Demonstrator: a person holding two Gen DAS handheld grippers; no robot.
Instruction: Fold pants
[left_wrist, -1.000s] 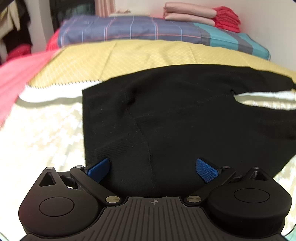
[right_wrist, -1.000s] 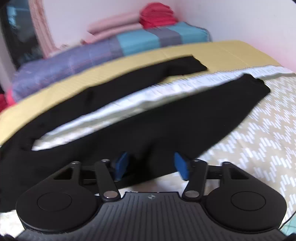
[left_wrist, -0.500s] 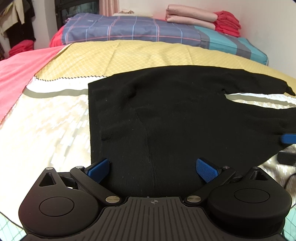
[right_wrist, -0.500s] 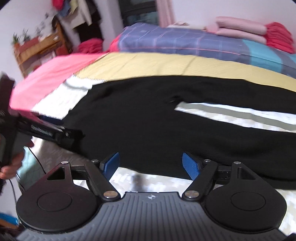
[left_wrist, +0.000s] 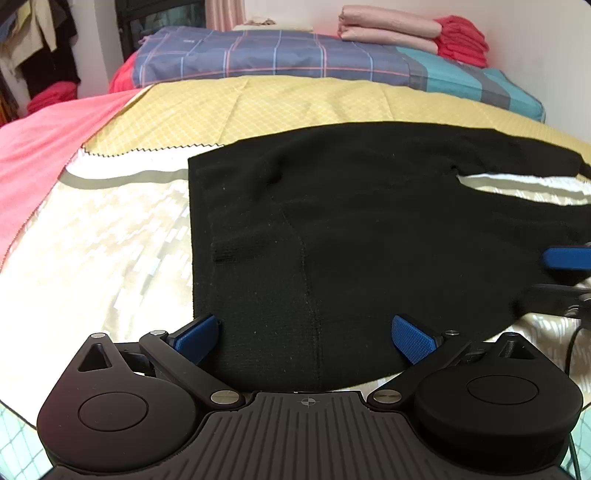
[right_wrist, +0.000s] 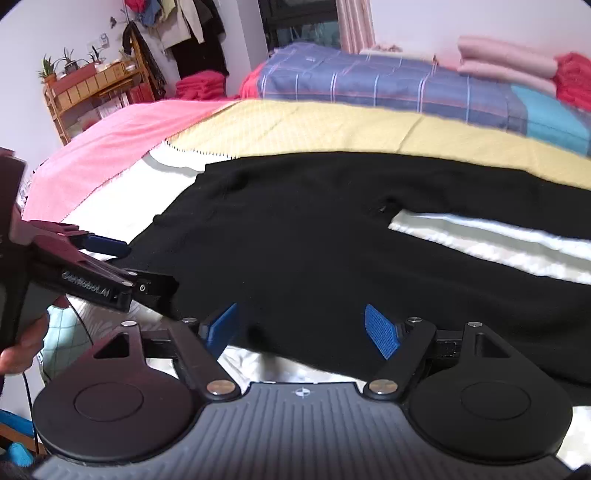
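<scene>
Black pants (left_wrist: 351, 229) lie flat on the bed, waistband to the left, two legs running off to the right with a gap of bedspread between them (right_wrist: 480, 240). My left gripper (left_wrist: 306, 338) is open, its blue pads straddling the near edge of the waist part. My right gripper (right_wrist: 301, 330) is open over the near edge of the near leg (right_wrist: 332, 266). The right gripper's blue pad shows at the right edge of the left wrist view (left_wrist: 565, 258). The left gripper shows at the left of the right wrist view (right_wrist: 92, 273).
The bed has a cream patterned spread (left_wrist: 92, 240), a yellow sheet (left_wrist: 277, 103) and a pink blanket (left_wrist: 44, 140). A plaid duvet (left_wrist: 277, 55) with folded pink and red linens (left_wrist: 406, 33) lies at the back. A wooden shelf (right_wrist: 85, 88) stands far left.
The right gripper has swung left along the near leg toward the waist part. The left gripper has held its place at the waistband edge, with a slight shift of view.
</scene>
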